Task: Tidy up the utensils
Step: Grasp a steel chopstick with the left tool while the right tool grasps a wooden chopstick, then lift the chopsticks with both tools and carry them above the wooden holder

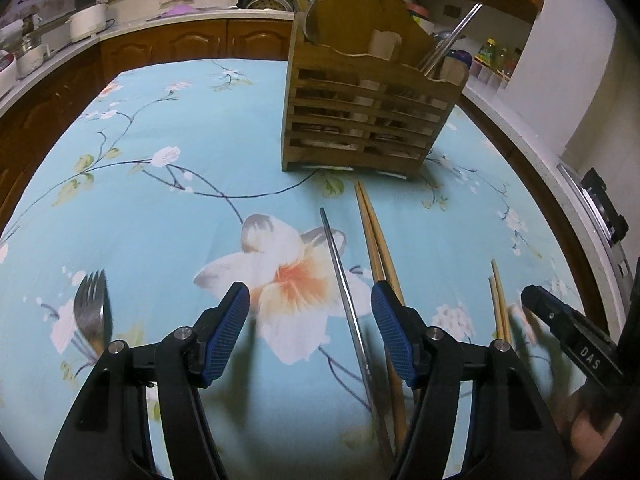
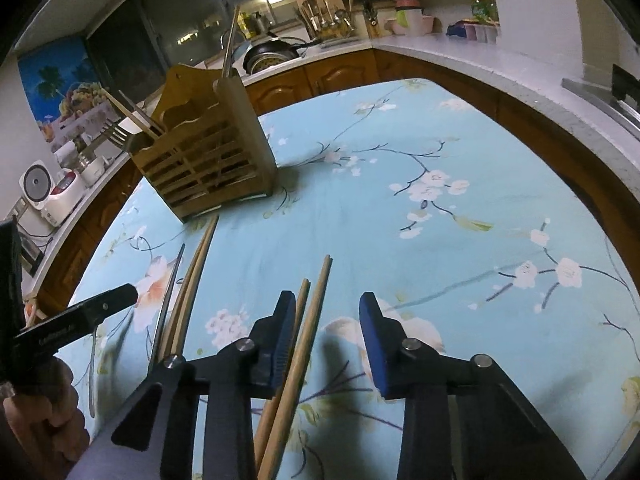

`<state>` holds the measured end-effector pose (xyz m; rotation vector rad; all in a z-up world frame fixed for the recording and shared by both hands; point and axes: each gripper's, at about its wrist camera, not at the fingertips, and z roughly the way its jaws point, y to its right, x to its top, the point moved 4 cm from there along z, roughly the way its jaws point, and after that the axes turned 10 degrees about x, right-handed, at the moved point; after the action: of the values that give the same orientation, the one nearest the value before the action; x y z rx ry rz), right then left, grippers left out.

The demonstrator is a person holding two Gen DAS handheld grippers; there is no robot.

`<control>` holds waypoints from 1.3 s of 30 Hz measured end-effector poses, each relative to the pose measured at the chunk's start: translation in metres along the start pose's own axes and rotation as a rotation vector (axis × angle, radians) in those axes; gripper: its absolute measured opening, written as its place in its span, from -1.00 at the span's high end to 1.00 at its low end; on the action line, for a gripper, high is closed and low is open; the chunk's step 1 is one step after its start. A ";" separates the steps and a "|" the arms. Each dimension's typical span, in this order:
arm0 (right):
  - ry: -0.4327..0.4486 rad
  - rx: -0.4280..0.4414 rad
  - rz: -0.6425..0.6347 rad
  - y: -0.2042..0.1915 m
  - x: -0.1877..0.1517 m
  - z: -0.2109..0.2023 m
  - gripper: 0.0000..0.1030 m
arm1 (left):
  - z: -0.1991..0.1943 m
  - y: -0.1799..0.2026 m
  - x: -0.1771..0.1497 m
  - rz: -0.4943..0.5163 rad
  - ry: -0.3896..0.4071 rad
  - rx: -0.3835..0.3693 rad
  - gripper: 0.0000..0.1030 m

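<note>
**Both grippers low over chopsticks on the table**

The table [image 1: 168,216] is covered by a light blue cloth with flowers. Near its far side stands a wooden caddy [image 1: 368,120] with slatted walls; it holds some utensils already, among them metal chopsticks [image 1: 452,40] that lean out at its right end, and in the right wrist view a fork and a wooden stick lean out at its other end.

The left gripper [image 1: 310,332] hangs low over the cloth and its jaws stand moderately wide, holding nothing. Between them, close to the right pad, lies a single metal chopstick [image 1: 340,280]. Just beside it, partly behind that pad, lies a pair of wooden chopsticks [image 1: 374,232] whose far tips come near the caddy's foot. A fork [image 1: 92,312] lies on the cloth well to the left, outside the jaws.

The right gripper [image 2: 328,340] is also low over the cloth. Its jaws stand rather narrow, but there is still a gap. A second pair of wooden chopsticks [image 2: 308,328] lies between them, against the left pad; the right pad is clearly apart from it. Whether the left pad really touches the sticks I cannot tell.

Each gripper shows at the edge of the other camera's view, with part of a hand [image 2: 44,408] that holds it.
</note>
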<state>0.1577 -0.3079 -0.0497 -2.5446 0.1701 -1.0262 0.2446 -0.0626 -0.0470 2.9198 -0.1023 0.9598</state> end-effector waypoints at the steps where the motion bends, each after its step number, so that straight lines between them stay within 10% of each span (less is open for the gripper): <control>1: -0.003 -0.004 -0.002 0.000 0.001 0.002 0.36 | 0.003 0.001 0.002 0.001 -0.005 -0.002 -0.18; 20: -0.095 -0.064 -0.080 -0.004 0.011 0.043 0.53 | 0.049 0.033 0.019 0.161 -0.001 0.114 0.33; 25: -0.108 -0.104 -0.130 -0.011 0.010 0.046 0.57 | 0.048 0.040 0.018 0.179 -0.002 0.081 0.84; 39: -0.047 0.027 -0.055 -0.020 0.018 0.017 0.90 | 0.004 0.008 0.012 0.021 0.003 -0.097 0.92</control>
<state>0.1813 -0.2890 -0.0413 -2.5593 0.0740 -0.9814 0.2561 -0.0711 -0.0432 2.8346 -0.1750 0.9352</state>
